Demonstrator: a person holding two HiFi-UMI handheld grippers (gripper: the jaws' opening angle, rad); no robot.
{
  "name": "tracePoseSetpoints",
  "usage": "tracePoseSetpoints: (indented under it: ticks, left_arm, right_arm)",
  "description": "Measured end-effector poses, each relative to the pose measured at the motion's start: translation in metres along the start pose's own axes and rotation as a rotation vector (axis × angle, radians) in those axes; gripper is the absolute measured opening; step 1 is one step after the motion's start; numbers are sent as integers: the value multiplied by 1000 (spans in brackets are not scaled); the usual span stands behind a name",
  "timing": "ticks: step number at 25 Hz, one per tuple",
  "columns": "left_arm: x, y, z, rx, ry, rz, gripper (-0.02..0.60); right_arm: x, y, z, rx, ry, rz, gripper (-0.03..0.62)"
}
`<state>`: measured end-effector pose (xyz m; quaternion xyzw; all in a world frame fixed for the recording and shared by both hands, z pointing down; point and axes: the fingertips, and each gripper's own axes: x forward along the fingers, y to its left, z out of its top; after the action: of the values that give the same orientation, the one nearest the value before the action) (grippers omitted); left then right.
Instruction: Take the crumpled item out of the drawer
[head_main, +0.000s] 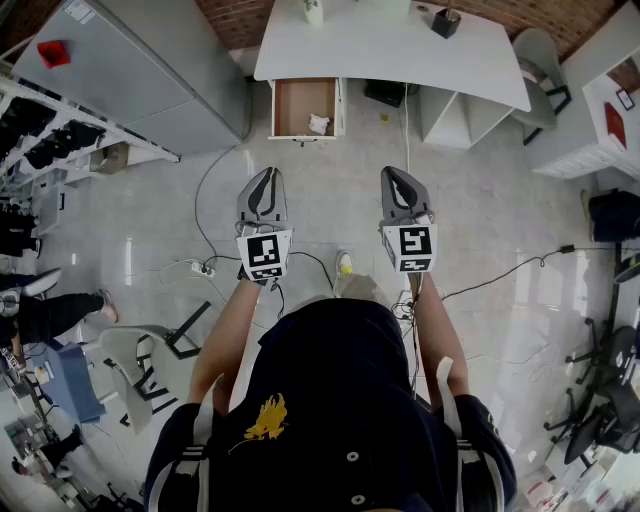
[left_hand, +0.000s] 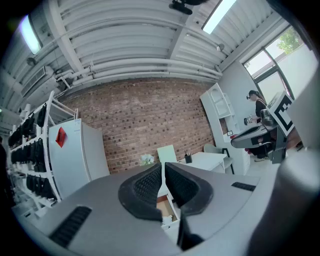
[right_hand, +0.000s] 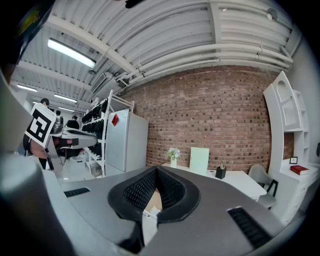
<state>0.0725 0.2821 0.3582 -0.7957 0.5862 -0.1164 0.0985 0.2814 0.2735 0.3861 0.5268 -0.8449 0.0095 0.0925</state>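
Note:
The wooden drawer stands pulled open under the white desk, far ahead of me. A small crumpled white item lies in its near right corner. My left gripper and right gripper are held side by side over the floor, well short of the drawer, both shut with nothing in them. In the left gripper view the jaws frame the drawer and the crumpled item. Past the shut right gripper, the right gripper view shows the drawer and the item.
Cables and a power strip trail over the tiled floor between me and the desk. A grey fridge and shoe shelving stand at the left, white shelves at the right. A pen holder sits on the desk.

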Motion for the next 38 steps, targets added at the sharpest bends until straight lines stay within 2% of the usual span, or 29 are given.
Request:
tracePoseSetpoints:
  ticks: [3, 6, 11, 16, 20, 23, 27, 31, 34, 38]
  left_arm:
    - [-11, -20, 18, 10, -62, -7, 37]
    - [-5, -35, 32, 10, -88, -2, 36]
    - [25, -50, 47, 30, -74, 34, 36]
    - [53, -48, 56, -17, -46, 106, 37]
    - [79, -47, 68, -14, -41, 145, 37]
    - [85, -39, 70, -9, -38, 172, 37]
    - [94, -11, 63, -20, -33, 207, 35]
    - [111, 28, 43, -39, -38, 209, 37]
    - [131, 69, 19, -55, -42, 201, 37]
    - [174, 138, -17, -79, -52, 158, 37]
  right_arm:
    - [-23, -5, 6, -2, -23, -15, 26]
    - [-32, -19, 8, -6, -42, -15, 26]
    - [-23, -52, 33, -38, -112, 15, 26]
    - [2, -79, 66, -49, -180, 85, 32]
    - [30, -102, 79, -33, -199, 137, 80]
    - [50, -103, 83, -40, -196, 180, 169]
    - [81, -93, 91, -35, -213, 230, 220]
    - [123, -68, 95, -31, -204, 270, 307]
    - [166, -43, 96, -35, -186, 271, 367]
    - [242, -9, 99, -39, -161, 231, 382]
